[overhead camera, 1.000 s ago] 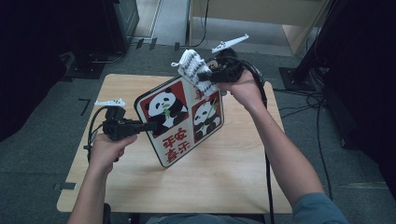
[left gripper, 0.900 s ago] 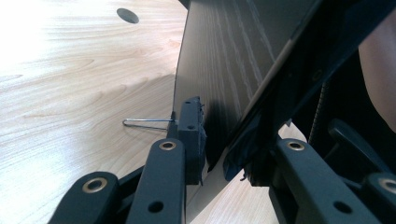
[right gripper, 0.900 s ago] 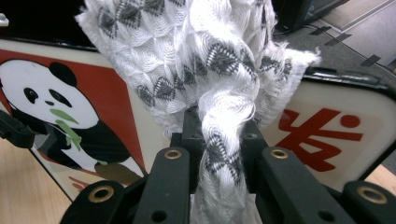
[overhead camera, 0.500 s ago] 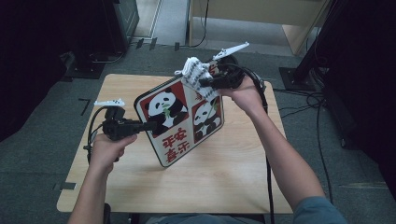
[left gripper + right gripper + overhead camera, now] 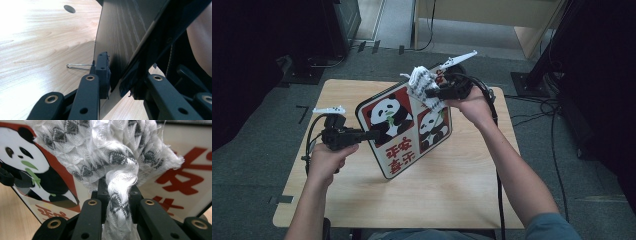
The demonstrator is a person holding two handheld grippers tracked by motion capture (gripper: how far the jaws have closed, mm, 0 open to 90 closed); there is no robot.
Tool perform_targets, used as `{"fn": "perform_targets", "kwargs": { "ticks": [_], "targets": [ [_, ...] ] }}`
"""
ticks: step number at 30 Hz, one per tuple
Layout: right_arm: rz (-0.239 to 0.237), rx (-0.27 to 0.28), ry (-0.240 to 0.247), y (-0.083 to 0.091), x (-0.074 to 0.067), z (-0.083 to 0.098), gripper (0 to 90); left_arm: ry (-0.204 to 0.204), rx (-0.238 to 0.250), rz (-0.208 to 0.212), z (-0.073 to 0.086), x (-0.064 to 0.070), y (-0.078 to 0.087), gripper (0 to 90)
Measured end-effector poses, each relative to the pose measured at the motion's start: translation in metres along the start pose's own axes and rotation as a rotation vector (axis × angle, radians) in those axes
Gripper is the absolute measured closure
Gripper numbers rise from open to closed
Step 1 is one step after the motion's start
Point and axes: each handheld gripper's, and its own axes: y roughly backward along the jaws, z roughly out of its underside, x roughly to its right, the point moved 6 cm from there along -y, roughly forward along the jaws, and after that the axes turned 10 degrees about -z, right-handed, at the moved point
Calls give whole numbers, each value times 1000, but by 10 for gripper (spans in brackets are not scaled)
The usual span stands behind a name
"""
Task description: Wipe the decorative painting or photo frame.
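High view, left tongs [image 5: 373,134] pinching panda board [image 5: 404,125] edge — right tongs [image 5: 430,92] clamping white cloth [image 5: 423,85] against its top.

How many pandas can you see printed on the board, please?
2. One panda sits in the upper-left red panel, near the left hand-held gripper; the other panda is in the panel to its right, just below the cloth, which may hide more.
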Motion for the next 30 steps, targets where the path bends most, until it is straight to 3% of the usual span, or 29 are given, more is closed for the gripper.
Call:
{"fn": "perform_targets", "kwargs": {
  "ticks": [30],
  "targets": [
    [-21, -8, -50, -14, 10, 36, 796, 1, 0, 6, 0, 0, 0, 737]
  ]
}}
